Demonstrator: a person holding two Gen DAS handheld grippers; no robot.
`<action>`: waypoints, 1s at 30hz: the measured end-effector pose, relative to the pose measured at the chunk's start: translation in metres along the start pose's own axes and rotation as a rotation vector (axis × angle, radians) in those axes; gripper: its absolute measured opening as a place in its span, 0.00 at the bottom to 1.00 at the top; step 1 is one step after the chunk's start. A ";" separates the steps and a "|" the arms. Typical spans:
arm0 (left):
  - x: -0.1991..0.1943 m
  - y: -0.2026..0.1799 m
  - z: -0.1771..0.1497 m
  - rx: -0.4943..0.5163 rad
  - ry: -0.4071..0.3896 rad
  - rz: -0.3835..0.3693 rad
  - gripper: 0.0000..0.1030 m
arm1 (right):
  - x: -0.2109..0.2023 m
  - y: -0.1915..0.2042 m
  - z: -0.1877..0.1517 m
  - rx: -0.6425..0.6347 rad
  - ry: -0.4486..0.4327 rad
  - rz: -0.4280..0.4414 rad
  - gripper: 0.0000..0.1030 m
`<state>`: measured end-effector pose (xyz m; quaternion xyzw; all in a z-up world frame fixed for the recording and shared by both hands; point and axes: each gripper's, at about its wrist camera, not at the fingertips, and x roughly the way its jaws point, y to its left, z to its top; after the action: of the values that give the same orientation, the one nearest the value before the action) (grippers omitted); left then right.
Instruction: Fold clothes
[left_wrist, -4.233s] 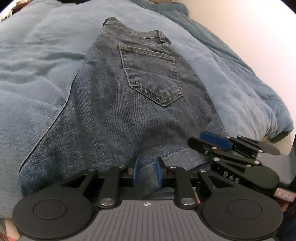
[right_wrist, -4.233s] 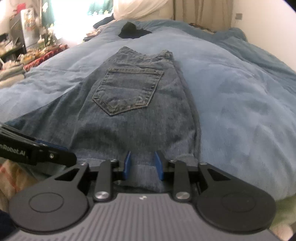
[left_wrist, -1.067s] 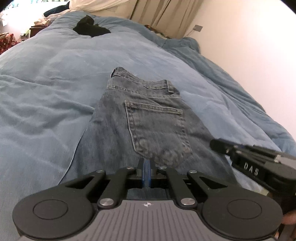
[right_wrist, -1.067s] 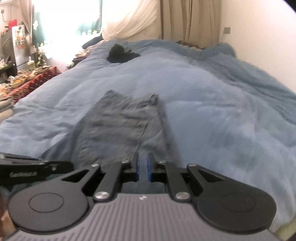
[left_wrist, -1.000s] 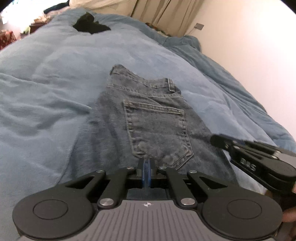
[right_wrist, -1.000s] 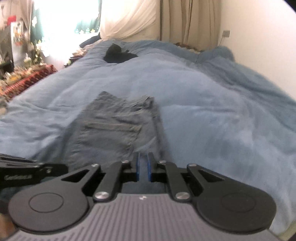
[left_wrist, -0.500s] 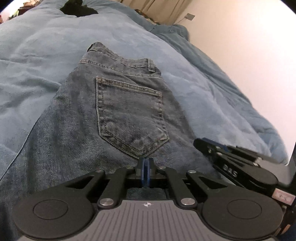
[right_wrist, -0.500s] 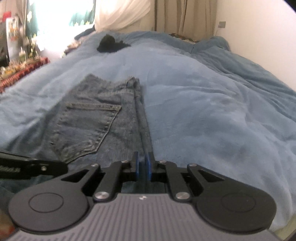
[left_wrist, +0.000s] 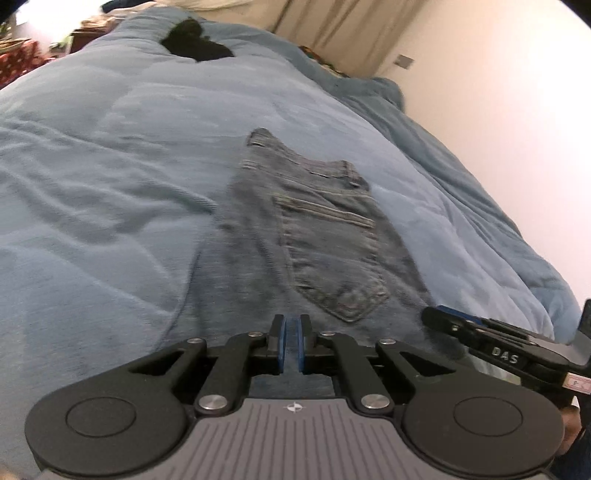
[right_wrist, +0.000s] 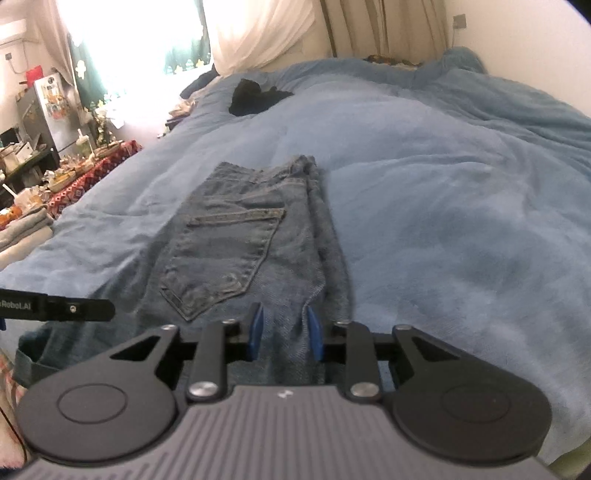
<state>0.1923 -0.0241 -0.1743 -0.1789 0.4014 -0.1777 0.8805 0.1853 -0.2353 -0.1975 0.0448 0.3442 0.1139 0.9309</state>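
The jeans (right_wrist: 236, 240) lie flat on the blue bed cover (right_wrist: 443, 184), pocket side up. The left gripper (left_wrist: 290, 343) is clenched, probably on a thin denim fold, though blur hides it. The right gripper (right_wrist: 283, 332) has just been opening, with loose denim between its pads, so the fold can settle.

Jeans (right_wrist: 243, 236): faded blue denim, coarse weave, stitched seams. Blanket (right_wrist: 443, 206): soft, matt, fleecy blue cloth. Right gripper (right_wrist: 283, 334): matt black plastic, blue pads, bright metal pins.

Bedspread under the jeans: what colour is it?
Plain light blue bedspread, no pattern; clearest in the right wrist view.
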 end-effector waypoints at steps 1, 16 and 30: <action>-0.001 0.003 0.000 -0.005 0.001 0.002 0.04 | 0.002 0.000 0.000 -0.006 0.012 -0.013 0.28; 0.000 0.008 -0.003 -0.019 0.016 -0.015 0.04 | -0.003 -0.052 -0.012 0.337 0.057 0.118 0.26; 0.000 0.010 -0.007 -0.008 0.020 -0.002 0.04 | -0.006 -0.027 0.000 0.222 0.021 0.118 0.36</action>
<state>0.1883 -0.0168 -0.1832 -0.1812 0.4107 -0.1790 0.8755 0.1858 -0.2631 -0.1984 0.1667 0.3613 0.1301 0.9082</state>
